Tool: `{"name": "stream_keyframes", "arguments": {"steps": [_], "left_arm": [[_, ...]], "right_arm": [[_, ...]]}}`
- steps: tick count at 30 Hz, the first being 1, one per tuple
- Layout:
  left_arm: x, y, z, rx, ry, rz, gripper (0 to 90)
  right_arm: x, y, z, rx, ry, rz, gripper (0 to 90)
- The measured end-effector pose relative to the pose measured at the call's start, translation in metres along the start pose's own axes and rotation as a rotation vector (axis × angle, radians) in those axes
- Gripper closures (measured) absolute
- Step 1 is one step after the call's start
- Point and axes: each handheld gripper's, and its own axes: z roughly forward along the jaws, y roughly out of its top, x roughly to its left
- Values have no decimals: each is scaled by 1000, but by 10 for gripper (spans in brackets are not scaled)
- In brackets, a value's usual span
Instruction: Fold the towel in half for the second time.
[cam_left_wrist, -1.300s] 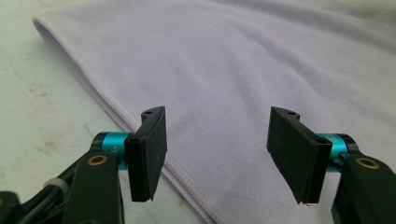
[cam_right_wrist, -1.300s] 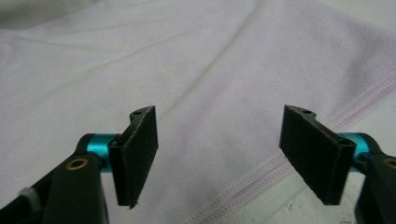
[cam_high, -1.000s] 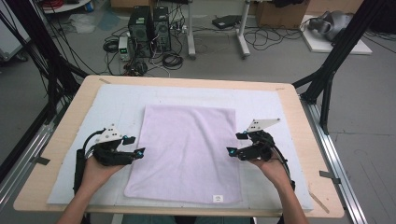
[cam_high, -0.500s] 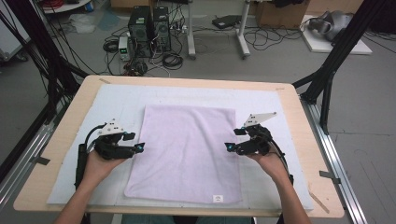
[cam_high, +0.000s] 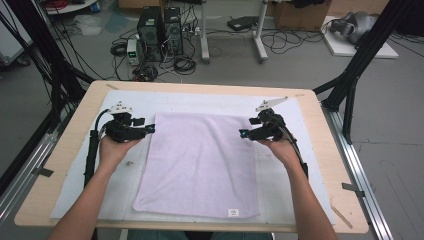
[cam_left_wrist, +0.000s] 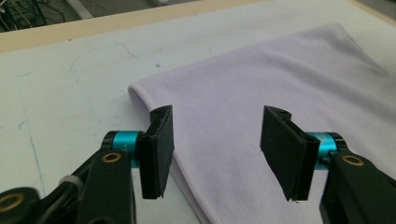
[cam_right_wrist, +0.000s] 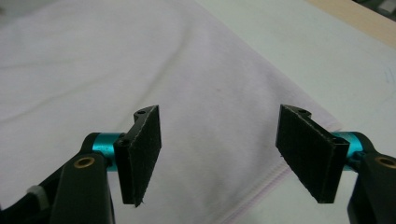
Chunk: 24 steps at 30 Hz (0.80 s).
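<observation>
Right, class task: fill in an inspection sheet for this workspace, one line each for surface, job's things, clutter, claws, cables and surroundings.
Surface: wooden table covered by a white mat with faint pen marks.
Job's things: pale lilac towel lying flat on the mat, small white label at its near edge.
Clutter: nothing seen on the mat besides the towel.
Claws: left claw open, over the towel's left edge near the far corner; right claw open, over the right edge. Neither holds cloth.
Cables: a black cable trails back from the left claw along the forearm.
Surroundings: computer towers and loose wiring on the floor beyond the table; black frame legs at both sides.
</observation>
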Motion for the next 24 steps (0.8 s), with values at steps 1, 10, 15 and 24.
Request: {"name": "stream_keyframes", "arguments": {"steps": [1,10,15,24], "left_arm": [[2,0,6,13,17,4,455],[21,-20,50,132,98,-43,462],[23,-25,59,149,134,-46,475],[17,-25,63,147,101,13,625]], "right_arm": [[-4,0,6,10,-17,4,305],[-32,-14,33,65,-122,50,327],[-42,-22,39,78,-163,79,347],[-44,-36,50,56,-132,140,523]]}}
